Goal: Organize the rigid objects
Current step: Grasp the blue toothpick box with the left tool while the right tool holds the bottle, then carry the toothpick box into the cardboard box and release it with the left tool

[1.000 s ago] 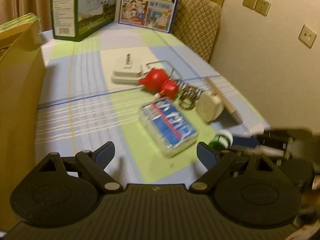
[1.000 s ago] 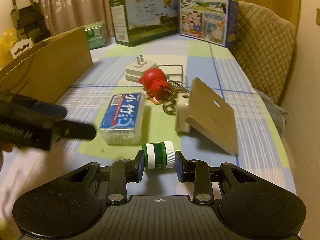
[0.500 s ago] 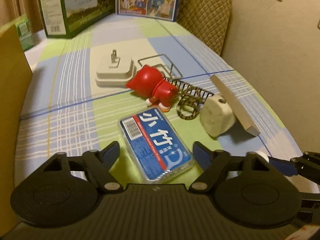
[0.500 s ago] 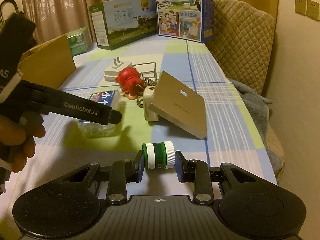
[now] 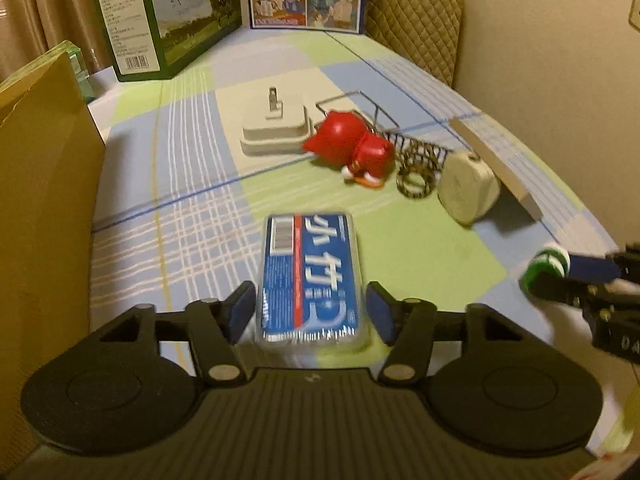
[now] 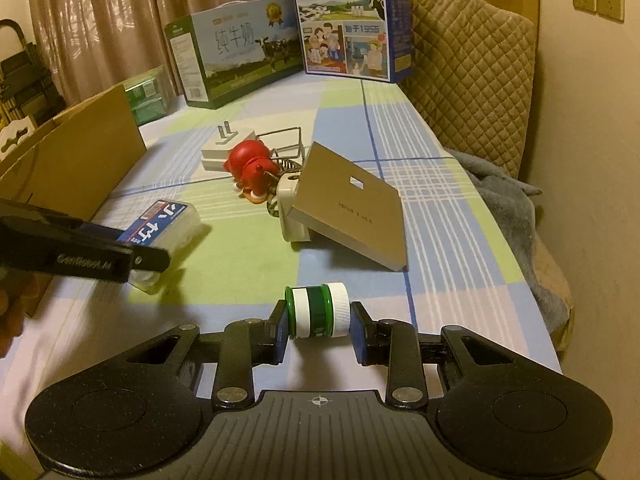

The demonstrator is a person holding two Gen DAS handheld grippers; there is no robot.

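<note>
My left gripper is open, its fingers on either side of the near end of a clear plastic box with a blue label that lies on the checked tablecloth; the pads are close to its sides, touching or not I cannot tell. The box also shows in the right wrist view, partly behind the left gripper's finger. My right gripper is shut on a small green and white jar, held sideways above the cloth; the jar also shows in the left wrist view.
Beyond the box lie a white plug adapter, a red toy figure, a wire spring item, a cream charger and a leaning tan board. A cardboard box stands left. Two milk cartons stand at the back.
My left gripper has moved forward and down until its open fingers straddle the blue-label box. My right gripper, still holding the jar, has drawn back a little to the right.
</note>
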